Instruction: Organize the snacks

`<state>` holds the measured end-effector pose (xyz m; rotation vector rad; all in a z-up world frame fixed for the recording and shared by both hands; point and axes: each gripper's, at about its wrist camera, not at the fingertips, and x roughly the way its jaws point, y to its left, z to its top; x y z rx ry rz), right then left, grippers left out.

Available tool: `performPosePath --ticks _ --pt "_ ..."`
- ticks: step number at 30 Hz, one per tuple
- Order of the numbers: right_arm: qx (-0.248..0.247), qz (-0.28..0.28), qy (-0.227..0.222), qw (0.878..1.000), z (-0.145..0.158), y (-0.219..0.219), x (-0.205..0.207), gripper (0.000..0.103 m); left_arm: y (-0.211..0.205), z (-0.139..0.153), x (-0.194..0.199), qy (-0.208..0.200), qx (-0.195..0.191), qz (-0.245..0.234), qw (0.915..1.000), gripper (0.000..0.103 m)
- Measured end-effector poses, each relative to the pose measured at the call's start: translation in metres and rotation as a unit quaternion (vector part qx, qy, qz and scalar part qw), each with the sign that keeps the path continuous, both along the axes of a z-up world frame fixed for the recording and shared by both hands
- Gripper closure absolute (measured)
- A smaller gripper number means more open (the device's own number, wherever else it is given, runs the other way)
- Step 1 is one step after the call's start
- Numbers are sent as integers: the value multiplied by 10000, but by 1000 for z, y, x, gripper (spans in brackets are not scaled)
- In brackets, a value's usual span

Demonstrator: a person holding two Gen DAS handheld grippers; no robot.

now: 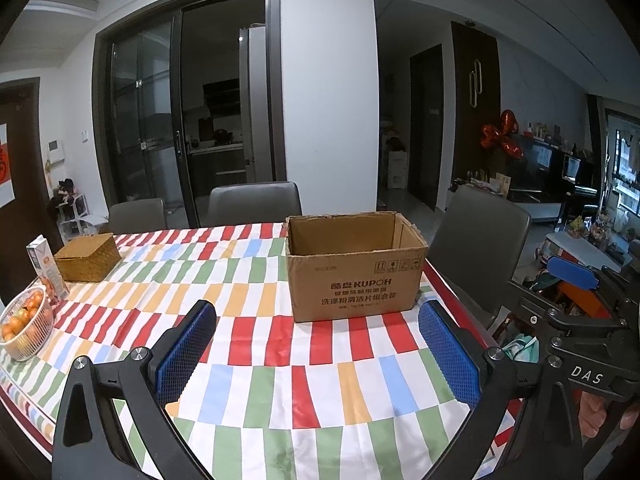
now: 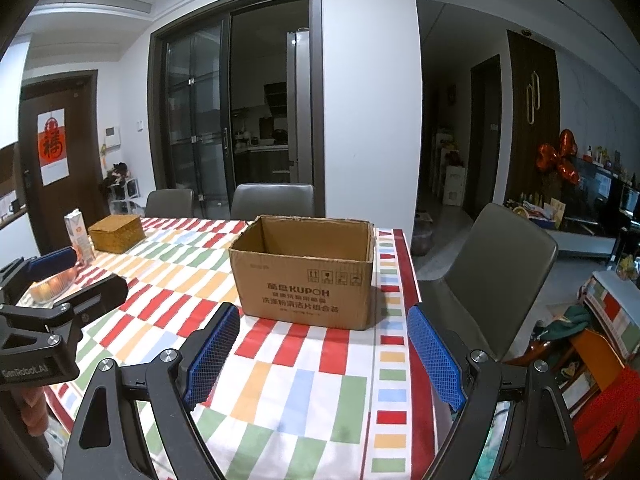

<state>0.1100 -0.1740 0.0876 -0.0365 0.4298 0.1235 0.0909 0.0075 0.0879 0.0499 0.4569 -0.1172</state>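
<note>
jaws standing wide on left gripper [image 1: 316, 354] and right gripper [image 2: 322, 354], both holding nothing. cardboard box [image 2: 304, 276] is sitting open just ahead on the tablecloth [image 1: 280, 392]. no snacks are showing; the carton [image 1: 46, 272] far left is likely the next reach.

The cardboard box [image 1: 352, 268] stood right on the table [image 1: 256, 364]; the woven box [image 1: 88, 257], carton [image 1: 46, 269] and fruit basket [image 1: 26, 326] sat far left.

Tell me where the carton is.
The carton stands upright at the table's far left in both views, beside the wicker box and just behind the fruit basket, well left of the cardboard box.
</note>
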Motion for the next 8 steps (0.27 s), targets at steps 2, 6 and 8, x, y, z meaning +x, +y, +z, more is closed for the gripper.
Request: performPosePath --ticks 2,6,8 --pt "4 -6 10 10000 0 0 0 17 0 0 1 17 -24 -2 10000 0" --pt "-5 1 30 10000 -2 0 1 17 1 -2 3 56 -40 10 10000 0" --pt "-9 -9 40 10000 -4 1 2 17 1 -3 5 91 -45 24 9999 0"
